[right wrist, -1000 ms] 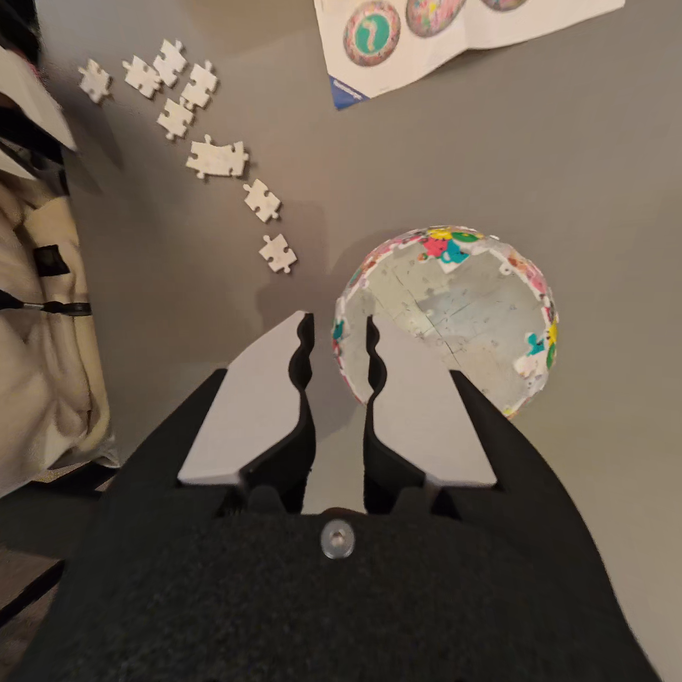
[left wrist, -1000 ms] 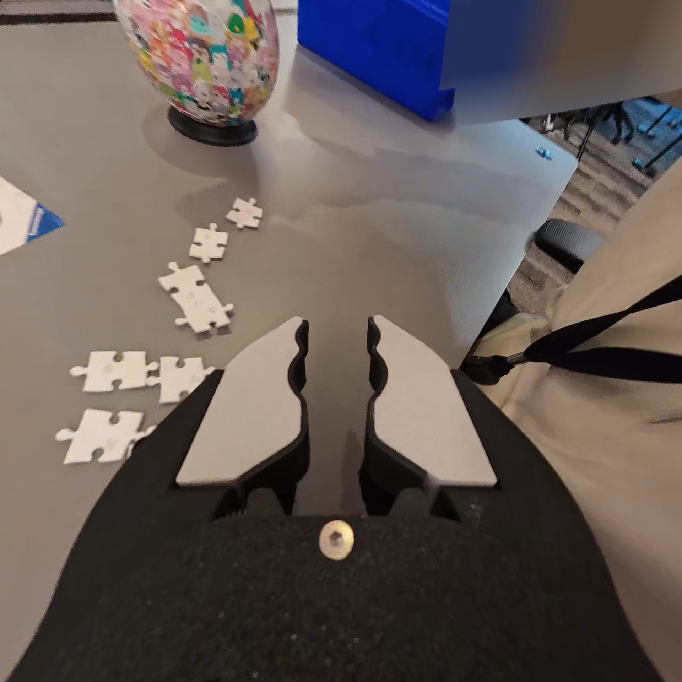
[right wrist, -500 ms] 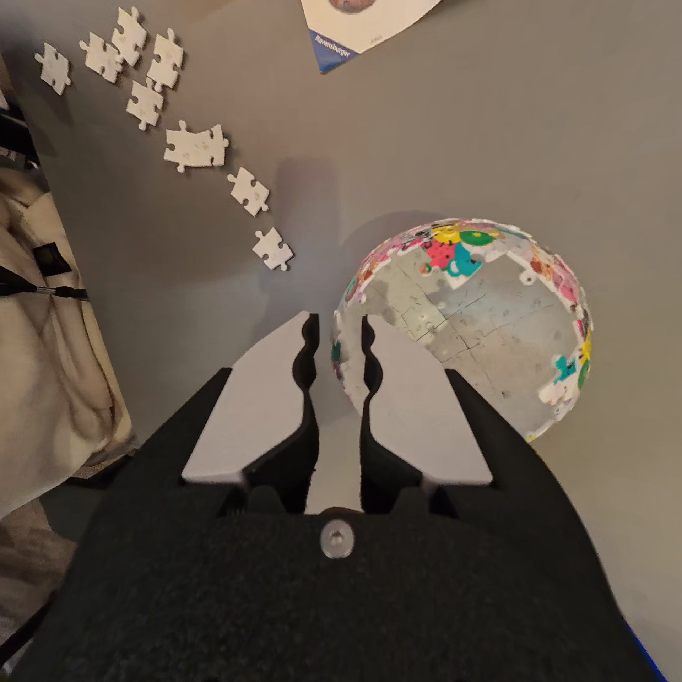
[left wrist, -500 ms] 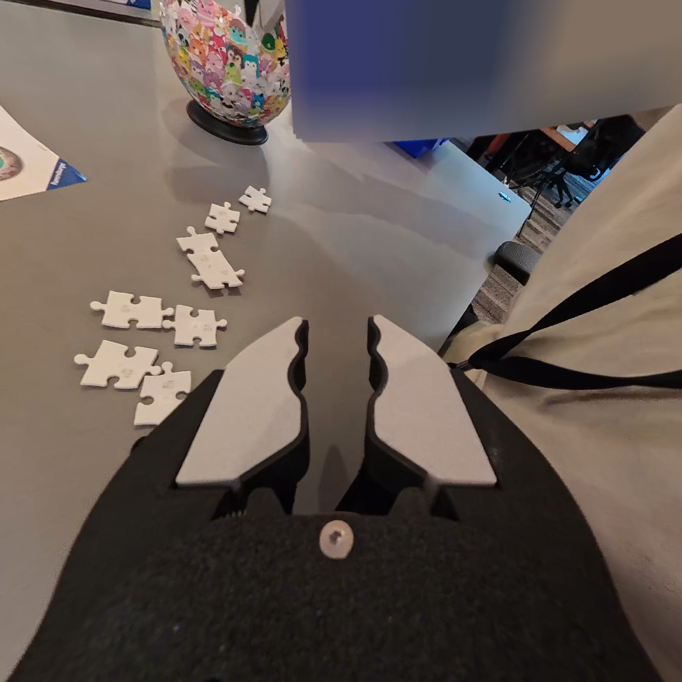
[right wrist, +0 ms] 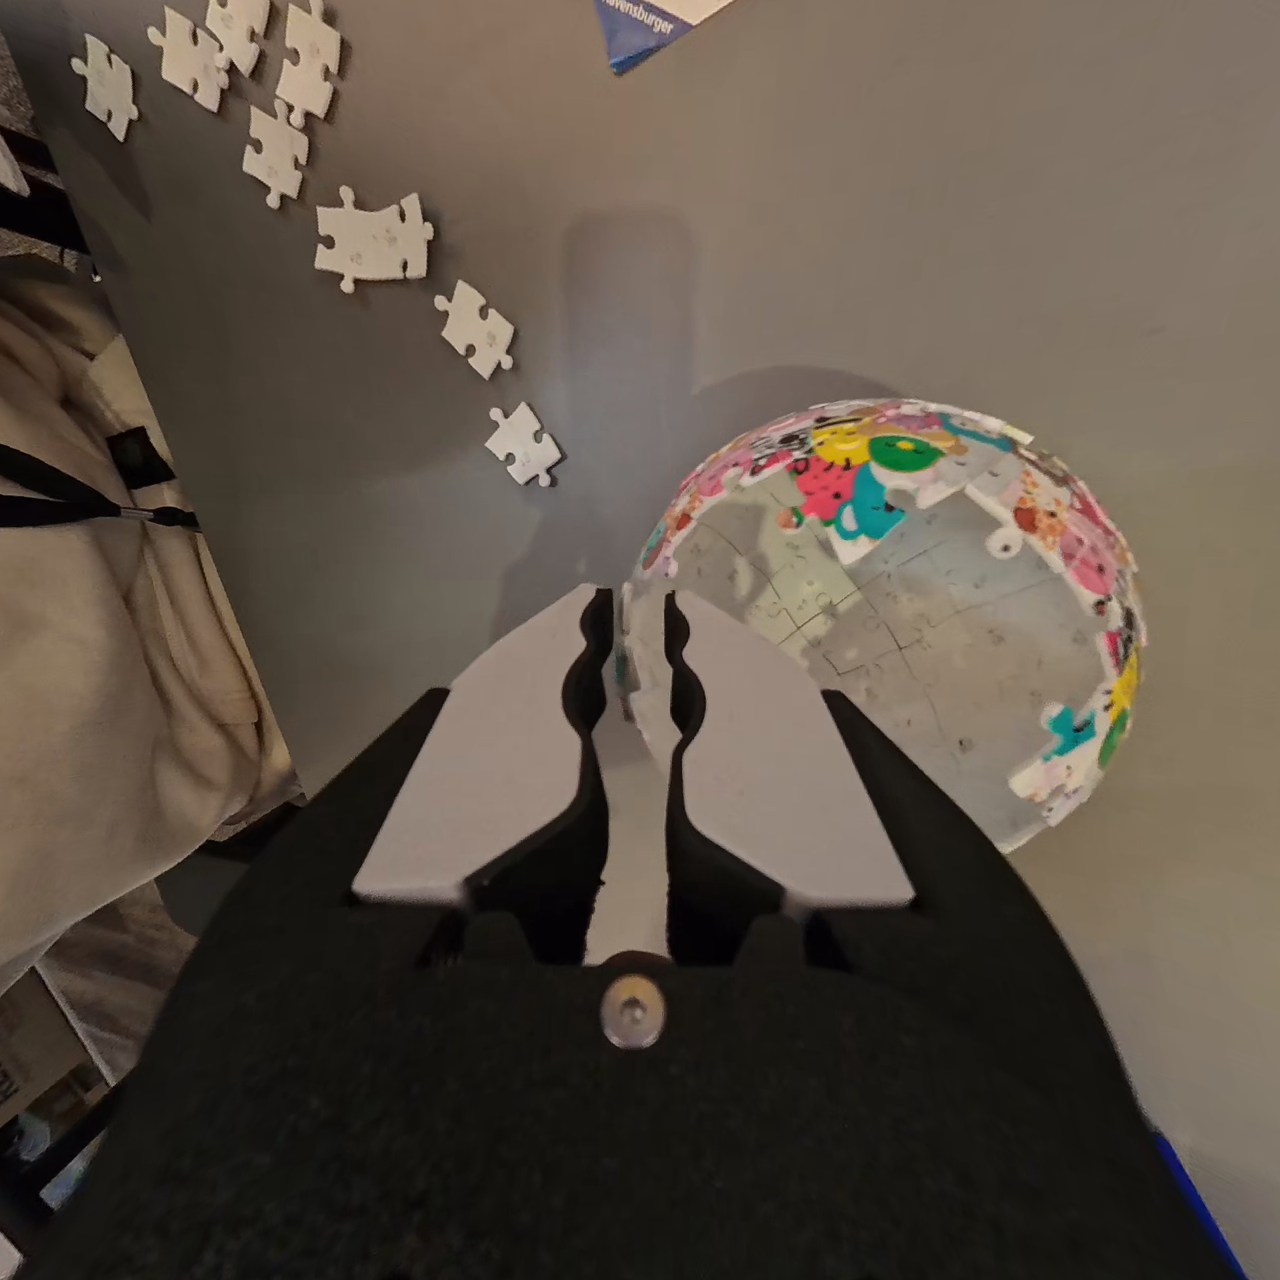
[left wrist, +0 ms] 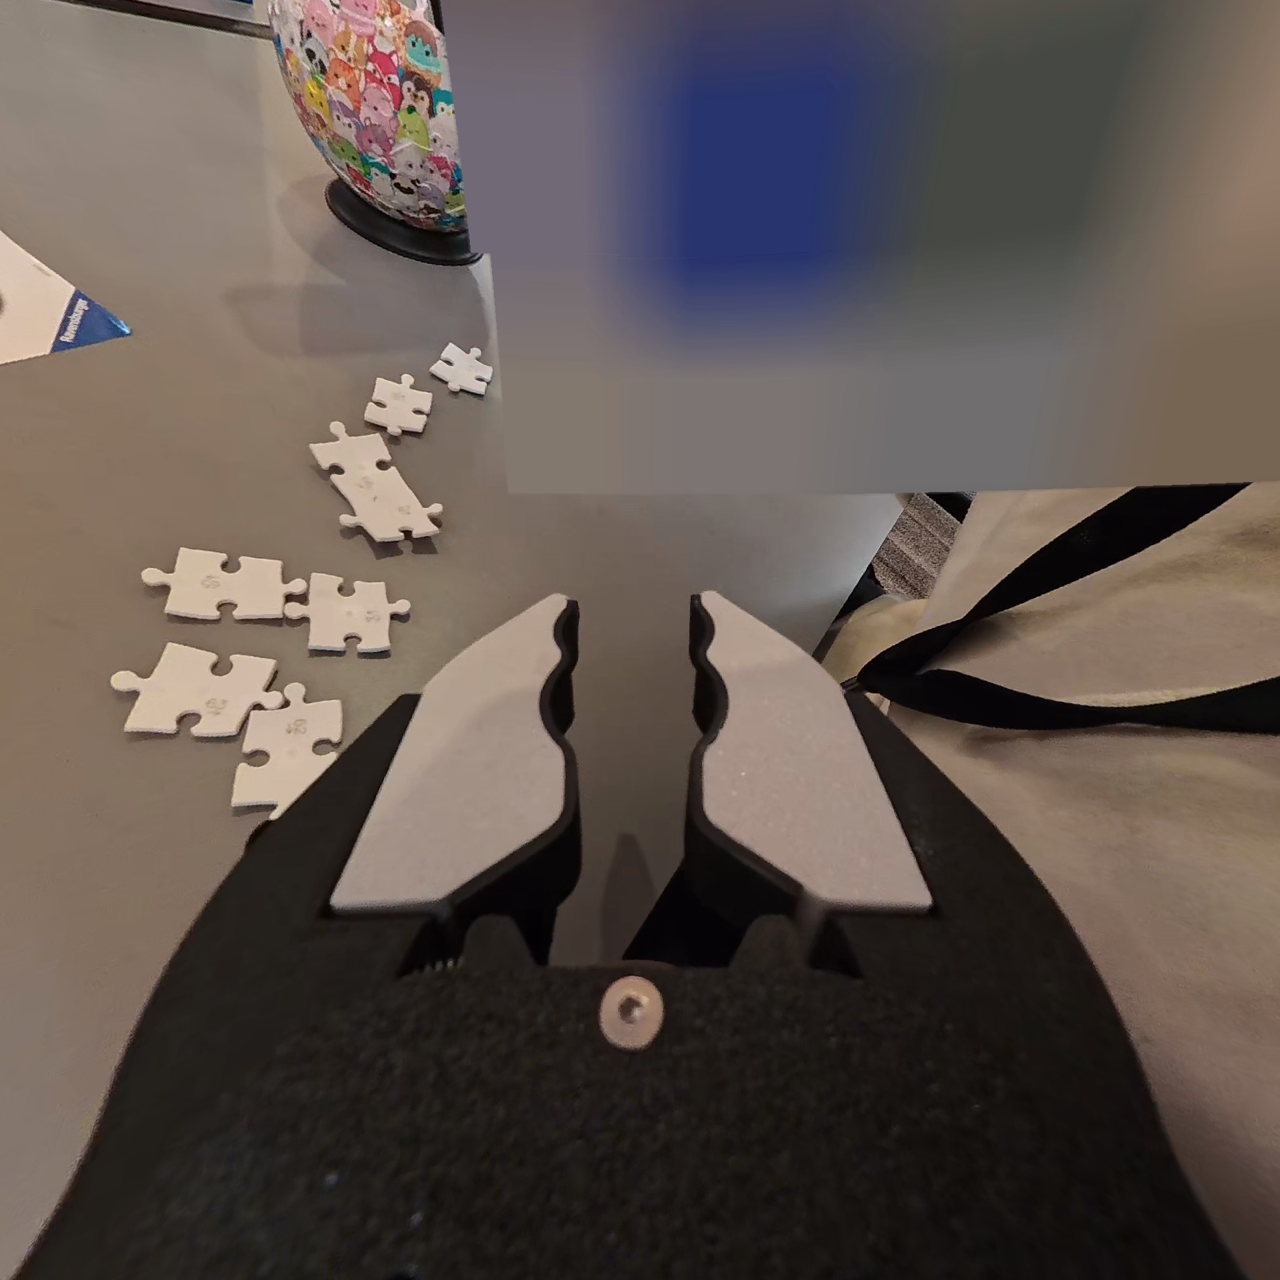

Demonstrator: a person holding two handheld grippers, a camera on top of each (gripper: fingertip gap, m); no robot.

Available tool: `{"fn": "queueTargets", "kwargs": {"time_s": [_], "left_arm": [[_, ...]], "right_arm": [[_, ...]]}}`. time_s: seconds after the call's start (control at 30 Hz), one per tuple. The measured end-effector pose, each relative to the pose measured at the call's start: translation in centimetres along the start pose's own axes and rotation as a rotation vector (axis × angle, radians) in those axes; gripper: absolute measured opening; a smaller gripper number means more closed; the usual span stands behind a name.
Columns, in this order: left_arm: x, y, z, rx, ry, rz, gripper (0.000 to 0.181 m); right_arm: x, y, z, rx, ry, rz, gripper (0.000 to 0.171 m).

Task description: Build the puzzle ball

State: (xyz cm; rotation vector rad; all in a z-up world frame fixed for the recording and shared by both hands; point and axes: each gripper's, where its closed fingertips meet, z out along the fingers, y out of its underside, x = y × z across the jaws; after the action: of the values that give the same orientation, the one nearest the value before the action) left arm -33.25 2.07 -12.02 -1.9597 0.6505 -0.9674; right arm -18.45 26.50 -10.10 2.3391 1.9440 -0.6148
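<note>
The puzzle ball is a partly built shell, colourful outside and pale inside, with a large opening at the top. In the left wrist view it stands on a black ring stand at the far end of the grey table. My right gripper straddles the ball's near rim, one finger outside and one inside, jaws drawn close on it. My left gripper is open and empty, low over the table near its front edge. Several white face-down puzzle pieces lie to its left and also show in the right wrist view.
A white and blue leaflet lies at the table's left, and its corner shows in the right wrist view. A person's beige garment with a black strap is at the table's edge. A blue item shows at the lower right. One gripper's finger ends stand about 30 cm off the other's.
My right gripper has moved closer to the ball and its jaws have narrowed around the rim. My left gripper has pulled back, so more loose pieces show, and it stays open.
</note>
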Motion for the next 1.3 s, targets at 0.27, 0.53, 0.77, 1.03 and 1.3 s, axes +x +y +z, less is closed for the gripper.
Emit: {"fn": "queueTargets", "kwargs": {"time_s": [0.27, 0.53, 0.77, 1.03, 1.3], "left_arm": [[0.17, 0.28, 0.19, -0.017, -0.004, 0.018, 0.030], [0.20, 0.32, 0.21, -0.020, -0.003, 0.019, 0.030], [0.21, 0.28, 0.16, -0.017, -0.001, 0.017, 0.030], [0.18, 0.23, 0.11, -0.013, -0.002, 0.015, 0.030], [0.26, 0.27, 0.15, -0.017, -0.004, 0.021, 0.030]], "right_arm": [[-0.06, 0.31, 0.52, -0.019, -0.005, -0.004, 0.012], [-0.23, 0.29, 0.68, -0.013, -0.043, 0.017, 0.006], [-0.12, 0.28, 0.62, -0.016, -0.043, 0.039, 0.006], [-0.02, 0.48, 0.53, -0.004, -0.018, 0.064, 0.006], [0.49, 0.63, 0.34, 0.001, 0.014, 0.051, 0.006]]}}
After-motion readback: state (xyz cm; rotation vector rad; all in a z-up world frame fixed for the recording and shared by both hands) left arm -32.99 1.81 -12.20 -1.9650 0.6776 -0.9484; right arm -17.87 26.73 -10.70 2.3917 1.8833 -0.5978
